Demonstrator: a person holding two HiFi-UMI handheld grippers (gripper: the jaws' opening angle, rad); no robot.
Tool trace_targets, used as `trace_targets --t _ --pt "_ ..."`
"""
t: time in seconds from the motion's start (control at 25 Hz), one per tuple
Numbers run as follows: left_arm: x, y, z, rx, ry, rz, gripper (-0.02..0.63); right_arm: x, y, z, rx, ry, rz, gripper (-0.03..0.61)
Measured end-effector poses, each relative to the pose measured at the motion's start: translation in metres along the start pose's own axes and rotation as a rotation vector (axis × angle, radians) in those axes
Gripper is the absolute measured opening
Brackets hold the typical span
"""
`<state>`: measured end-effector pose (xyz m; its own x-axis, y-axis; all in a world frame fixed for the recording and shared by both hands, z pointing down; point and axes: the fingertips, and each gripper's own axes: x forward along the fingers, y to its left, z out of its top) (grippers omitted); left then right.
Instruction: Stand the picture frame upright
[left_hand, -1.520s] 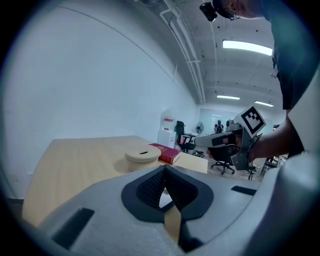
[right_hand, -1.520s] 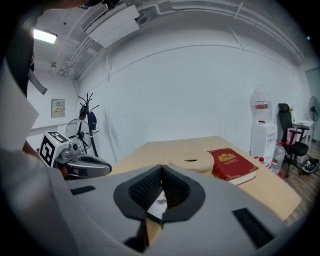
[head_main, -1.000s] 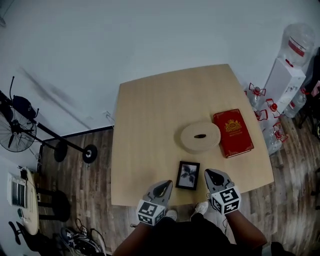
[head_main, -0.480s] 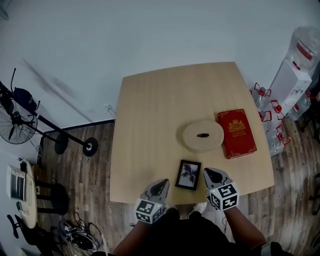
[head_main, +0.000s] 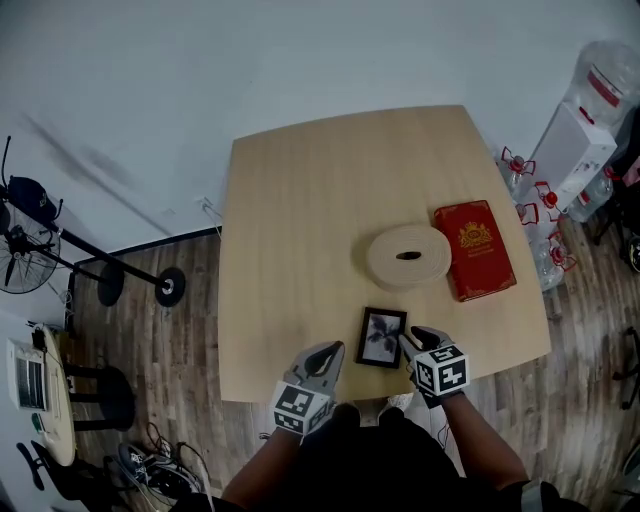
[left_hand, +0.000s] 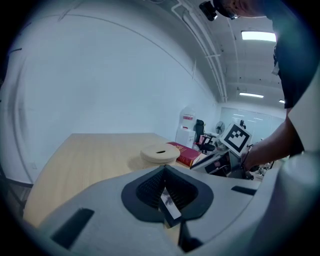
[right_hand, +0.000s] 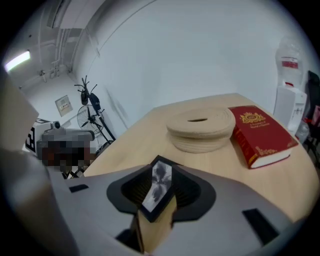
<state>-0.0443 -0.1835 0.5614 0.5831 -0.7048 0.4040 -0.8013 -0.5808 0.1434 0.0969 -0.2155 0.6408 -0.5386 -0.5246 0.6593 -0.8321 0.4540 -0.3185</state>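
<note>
Head view looks steeply down on a pale wooden table. A round beige disc (with a dark slot in its middle) lies flat on it. A red book with a gold crest lies hard against the disc's right side; whether the two touch I cannot tell.

The picture frame is black-rimmed and holds a dark leaf print. It lies on the person's side of the disc, near it but apart, with its face turned up. It is not standing. I cannot tell whether its right edge is lifted off the wood.

The right gripper is also on the near side of the disc, at the frame's right edge. In the right gripper view its jaws are opening, with the frame between them and bare table showing in the gap below. The pads are not clearly pressing on the frame.

The left gripper is on the near side of the disc and off to its left, apart from the frame. In the left gripper view its ribbed pads are pressed together at the tips and grip nothing (only a thin slit shows lower down).

Far right of the disc, past the table edge, a white water dispenser stands among clear bottles with red caps. Far left of the disc, a black fan stands on the wood-plank floor.
</note>
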Motion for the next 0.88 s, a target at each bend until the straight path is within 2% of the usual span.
trace_targets --t 0.16,0.32,0.48,0.88 --pt "-0.001 0.008 -0.004 0.042 0.008 -0.011 0.0 0.022 -0.015 -0.021 0.195 0.055 -0.021 0.118" --pt "-0.005 0.018 -0.004 0.032 -0.001 -0.016 0.0 0.036 -0.02 -0.037 0.337 0.103 -0.047 0.12" --pt "-0.009 0.029 -0.001 0.041 -0.004 -0.023 0.0 0.044 -0.021 -0.044 0.365 0.138 -0.093 0.121" --pt "-0.012 0.045 -0.009 0.03 0.001 -0.036 0.0 0.057 -0.02 -0.059 0.359 0.205 -0.179 0.124"
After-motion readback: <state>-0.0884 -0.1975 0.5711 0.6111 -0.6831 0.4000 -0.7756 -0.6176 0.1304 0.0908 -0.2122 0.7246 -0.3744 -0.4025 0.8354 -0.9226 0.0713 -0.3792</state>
